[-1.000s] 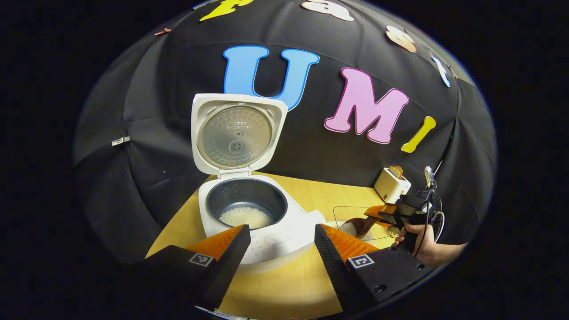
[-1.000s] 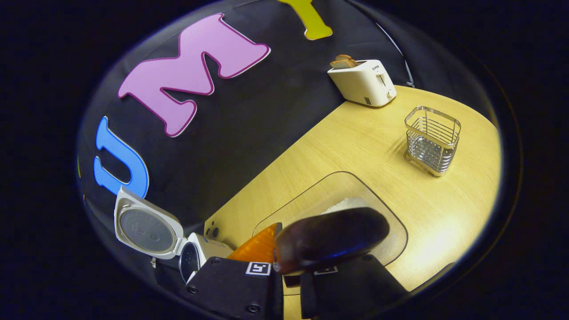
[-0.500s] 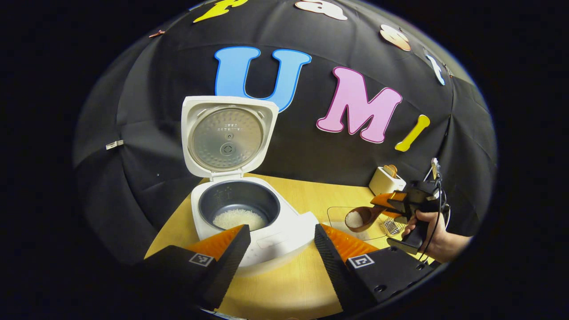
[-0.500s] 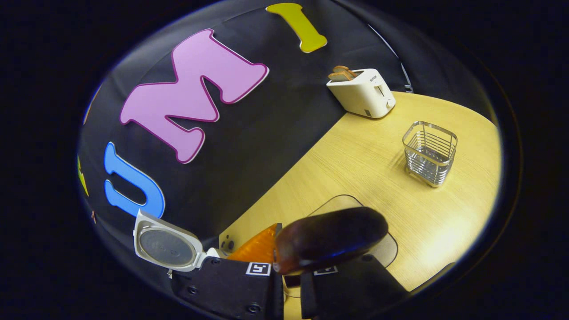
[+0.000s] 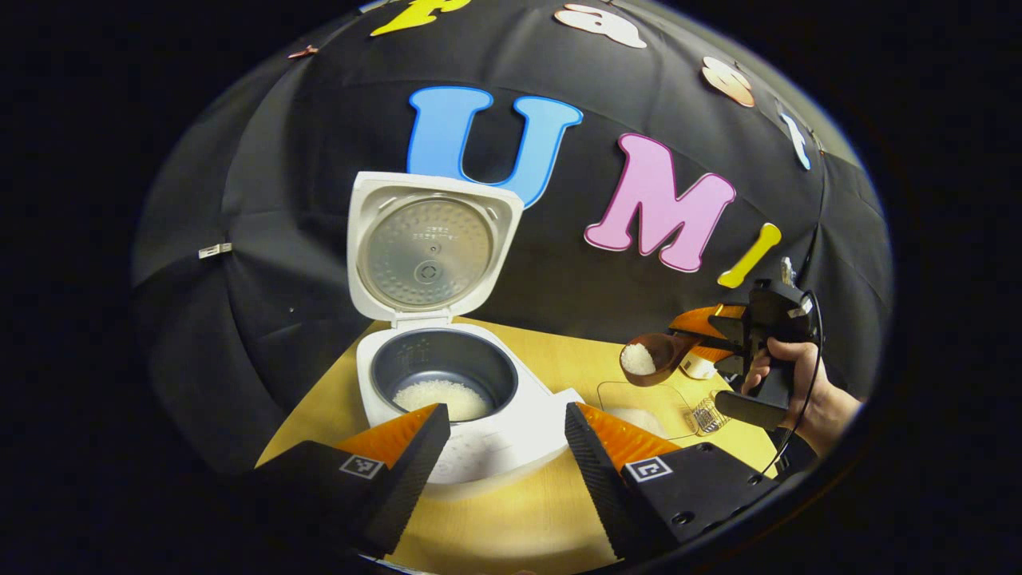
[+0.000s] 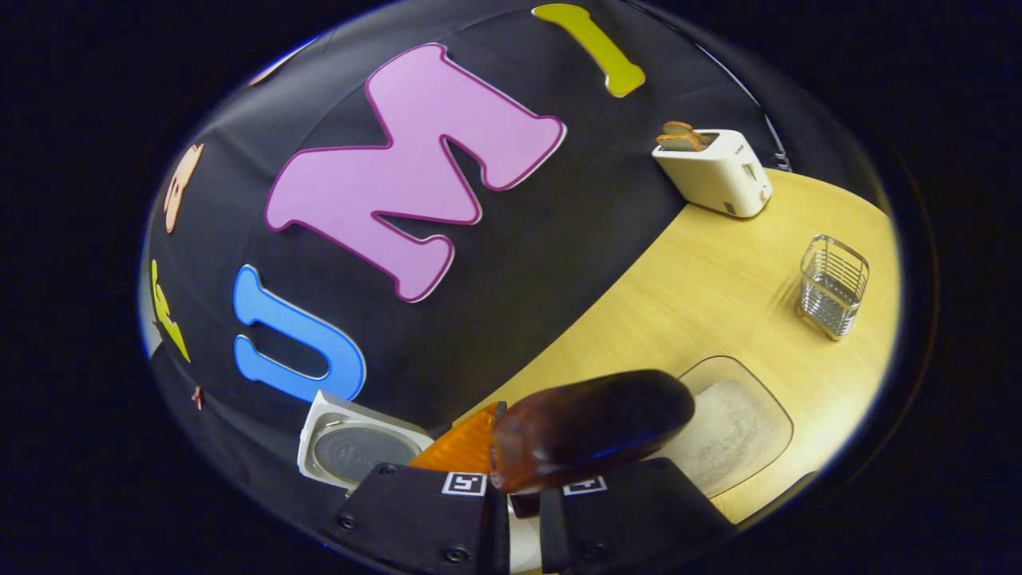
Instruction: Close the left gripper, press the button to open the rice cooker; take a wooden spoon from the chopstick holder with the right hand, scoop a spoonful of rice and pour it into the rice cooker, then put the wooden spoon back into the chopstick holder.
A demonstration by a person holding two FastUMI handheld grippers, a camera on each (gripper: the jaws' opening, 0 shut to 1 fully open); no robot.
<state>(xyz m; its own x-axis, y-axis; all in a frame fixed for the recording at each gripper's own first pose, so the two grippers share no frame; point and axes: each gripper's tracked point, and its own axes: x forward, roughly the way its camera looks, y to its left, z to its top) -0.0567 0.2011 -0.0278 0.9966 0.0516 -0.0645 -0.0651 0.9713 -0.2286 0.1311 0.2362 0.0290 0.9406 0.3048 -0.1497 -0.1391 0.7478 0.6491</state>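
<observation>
The wooden spoon (image 5: 656, 357), its bowl heaped with white rice, hangs in the air in the left gripper view, above the clear rice tray (image 5: 643, 399) and well apart from the rice cooker (image 5: 447, 383); its long axis runs roughly level, bowl toward 9 o'clock and handle toward 3 o'clock, where the right gripper (image 5: 722, 331) clamps it, a hand (image 5: 798, 379) wrapped round that tool's grip; the cooker's open pot, already holding some rice, lies at about 9 o'clock from the spoon bowl and lower, so I judge the coming move to be a level carry that way, then a tip over the pot; the lid (image 5: 431, 243) stands upright at 12 o'clock of the pot, clear of that path.

The left gripper (image 5: 503, 435) waits with its fingers spread wide and empty, just in front of the cooker; the right one is plainly the nearer to the spoon's work.

In the right gripper view the spoon's dark underside (image 6: 591, 427) fills the space just ahead of the closed fingers; the wire chopstick holder (image 6: 834, 283) stands at 2 o'clock on the table (image 6: 718, 271), the toaster (image 6: 715, 172) beyond it at 1 o'clock.

There is small print on the lid's inner plate, too fine to read; no brand can be read on the toaster.
</observation>
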